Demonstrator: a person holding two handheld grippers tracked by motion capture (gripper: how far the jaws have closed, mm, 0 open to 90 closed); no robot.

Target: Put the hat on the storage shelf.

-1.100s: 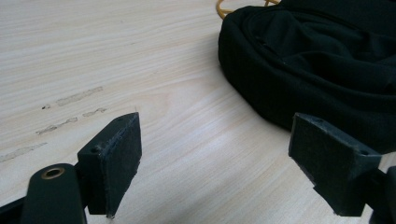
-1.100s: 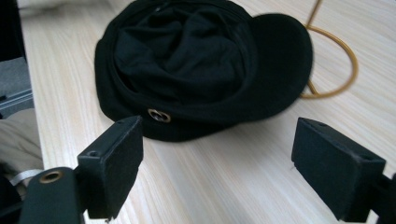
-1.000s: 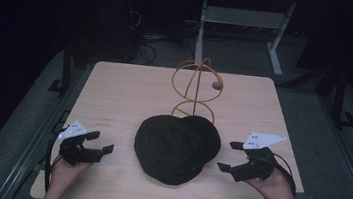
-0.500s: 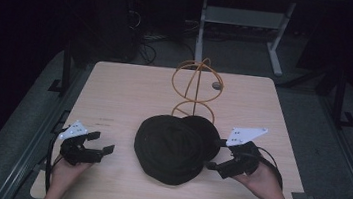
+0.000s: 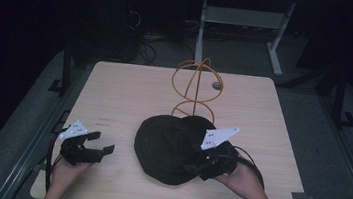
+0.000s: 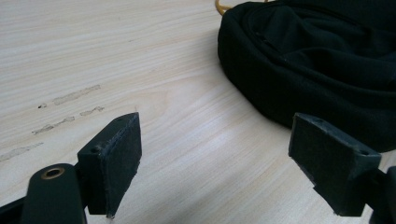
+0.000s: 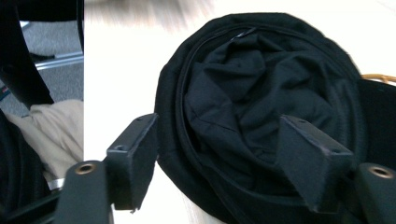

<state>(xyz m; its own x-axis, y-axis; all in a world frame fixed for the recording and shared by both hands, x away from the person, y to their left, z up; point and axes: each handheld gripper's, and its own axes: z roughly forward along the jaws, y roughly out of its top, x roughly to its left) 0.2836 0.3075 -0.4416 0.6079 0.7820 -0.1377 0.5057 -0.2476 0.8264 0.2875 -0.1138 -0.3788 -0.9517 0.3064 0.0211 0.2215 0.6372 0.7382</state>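
Note:
A black fabric hat (image 5: 169, 146) lies crumpled on the wooden table (image 5: 125, 93), front of centre. Behind it stands an orange wire stand (image 5: 196, 84) with round loops. My right gripper (image 5: 193, 168) is open and reaches over the hat's right edge. In the right gripper view the hat (image 7: 252, 93) lies between and beyond the spread jaws of this gripper (image 7: 219, 142). My left gripper (image 5: 102, 141) rests open at the front left, apart from the hat. In the left gripper view, this gripper (image 6: 219, 144) holds only bare table, with the hat (image 6: 317, 60) at the upper right.
A small grey disc (image 5: 217, 85) lies on the table beside the wire stand. A strip of tape (image 5: 301, 196) sits near the front right corner. Beyond the far edge stand metal desk legs (image 5: 275, 55) and cables on the floor.
My right gripper has moved left from the table's right side onto the hat's right edge. The left gripper has stayed in place, open.

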